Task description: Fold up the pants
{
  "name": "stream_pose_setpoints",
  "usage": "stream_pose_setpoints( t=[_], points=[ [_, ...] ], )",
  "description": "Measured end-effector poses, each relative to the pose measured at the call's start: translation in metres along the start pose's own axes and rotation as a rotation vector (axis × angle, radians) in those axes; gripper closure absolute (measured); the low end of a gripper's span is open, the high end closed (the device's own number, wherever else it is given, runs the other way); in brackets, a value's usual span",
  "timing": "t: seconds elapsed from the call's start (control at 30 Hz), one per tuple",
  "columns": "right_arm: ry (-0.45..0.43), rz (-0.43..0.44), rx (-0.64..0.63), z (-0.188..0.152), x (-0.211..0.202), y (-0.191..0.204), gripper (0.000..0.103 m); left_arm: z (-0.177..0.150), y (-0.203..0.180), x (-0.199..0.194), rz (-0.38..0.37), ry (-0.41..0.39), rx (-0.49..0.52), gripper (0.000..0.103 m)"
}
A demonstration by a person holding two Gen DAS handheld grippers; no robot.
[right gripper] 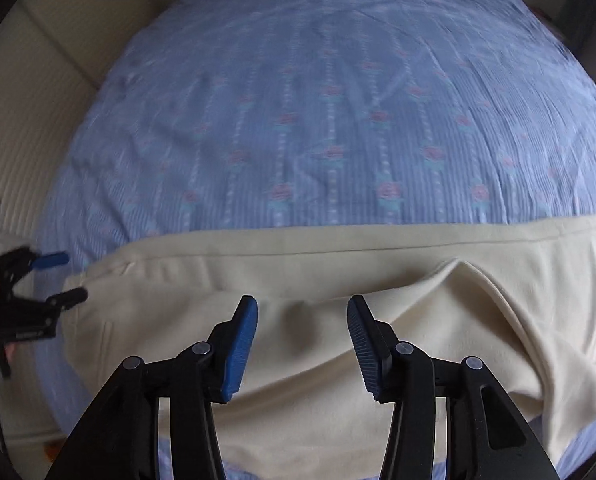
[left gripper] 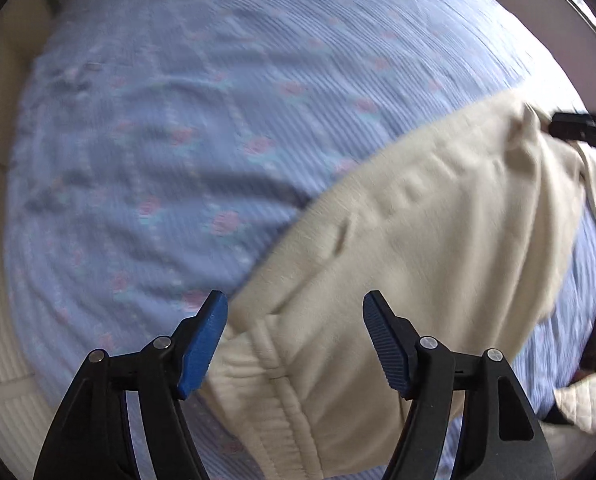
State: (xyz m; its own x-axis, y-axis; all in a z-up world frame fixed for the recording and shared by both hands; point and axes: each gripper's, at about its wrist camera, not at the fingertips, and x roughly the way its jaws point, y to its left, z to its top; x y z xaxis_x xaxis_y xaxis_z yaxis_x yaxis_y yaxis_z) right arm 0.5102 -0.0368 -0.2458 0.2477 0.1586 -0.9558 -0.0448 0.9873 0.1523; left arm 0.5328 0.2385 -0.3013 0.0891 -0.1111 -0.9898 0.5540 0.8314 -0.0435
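Each tool (left gripper: 295, 340) (right gripper: 302, 344) has black linkage arms, silver pivot screws, and ribbed blue finger pads (left gripper: 203, 346).

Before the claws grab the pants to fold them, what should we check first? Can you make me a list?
1. Left claw open and empty: ok.
2. Right claw open and empty: ok.
3. Cream pants lie on the blue bedspread: ok.
4. Pants smooth: not ok, a raised fold sits beside the right claw.
5. Waistband is under the left claw, easy to pinch: ok.
6. Claws touching the cloth yet: cannot tell.
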Motion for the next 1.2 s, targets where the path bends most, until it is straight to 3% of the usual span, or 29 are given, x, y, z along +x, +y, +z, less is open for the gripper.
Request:
stream_pose_setpoints(
  t=[0.1, 0.2, 0.27, 0.3, 0.33, 0.37, 0.47, 0.67, 0.73, 0.9, 1.0, 1.07, 1.13, 1.2],
  points=[
    [0.019, 0.022, -0.095, 0.000, 0.007, 0.005, 0.055, 0.001, -0.009, 0.015, -0.004, 0.035, 0.060, 0.047],
    [0.053, -0.039, -0.107, 0.003, 0.015, -0.004, 0.055, 0.001, -0.013, 0.034, 0.009, 0.056, 0.058, 0.056],
    [0.064, -0.058, -0.076, 0.002, 0.016, -0.012, 0.055, 0.001, -0.015, 0.041, 0.053, 0.060, 0.038, 0.082],
    [0.067, -0.063, -0.062, -0.001, 0.016, -0.016, 0.055, 0.001, -0.017, 0.041, 0.062, 0.061, 0.036, 0.083],
    [0.072, -0.066, -0.050, -0.004, 0.015, -0.020, 0.055, 0.001, -0.022, 0.037, 0.085, 0.049, 0.047, 0.094],
    [0.076, -0.062, -0.038, -0.008, 0.015, -0.023, 0.055, 0.000, -0.028, 0.029, 0.099, 0.025, 0.063, 0.098],
    [0.085, -0.032, -0.001, -0.016, 0.012, -0.035, 0.055, -0.005, -0.035, -0.004, 0.128, -0.076, 0.083, 0.098],
    [0.081, -0.013, 0.027, -0.019, 0.018, -0.028, 0.055, -0.007, -0.009, -0.057, 0.171, -0.250, -0.046, 0.098],
    [0.072, 0.000, 0.028, -0.014, 0.021, -0.019, 0.055, 0.000, 0.009, -0.056, 0.171, -0.245, -0.089, 0.098],
    [0.041, -0.002, 0.019, -0.001, 0.021, 0.001, 0.055, 0.005, 0.021, -0.007, 0.191, -0.109, -0.141, 0.097],
    [0.011, -0.021, 0.032, -0.006, 0.007, 0.000, 0.055, 0.000, 0.022, -0.005, 0.245, -0.111, -0.199, 0.082],
    [-0.006, -0.053, 0.027, -0.014, -0.006, -0.003, 0.055, -0.005, 0.014, -0.024, 0.320, -0.176, -0.209, 0.054],
    [-0.024, -0.077, 0.029, -0.025, -0.019, -0.007, 0.055, -0.010, -0.003, -0.052, 0.347, -0.260, -0.183, 0.046],
    [-0.046, -0.056, 0.050, -0.042, -0.037, -0.017, 0.055, -0.019, -0.031, -0.081, 0.297, -0.319, -0.133, 0.046]
  ],
)
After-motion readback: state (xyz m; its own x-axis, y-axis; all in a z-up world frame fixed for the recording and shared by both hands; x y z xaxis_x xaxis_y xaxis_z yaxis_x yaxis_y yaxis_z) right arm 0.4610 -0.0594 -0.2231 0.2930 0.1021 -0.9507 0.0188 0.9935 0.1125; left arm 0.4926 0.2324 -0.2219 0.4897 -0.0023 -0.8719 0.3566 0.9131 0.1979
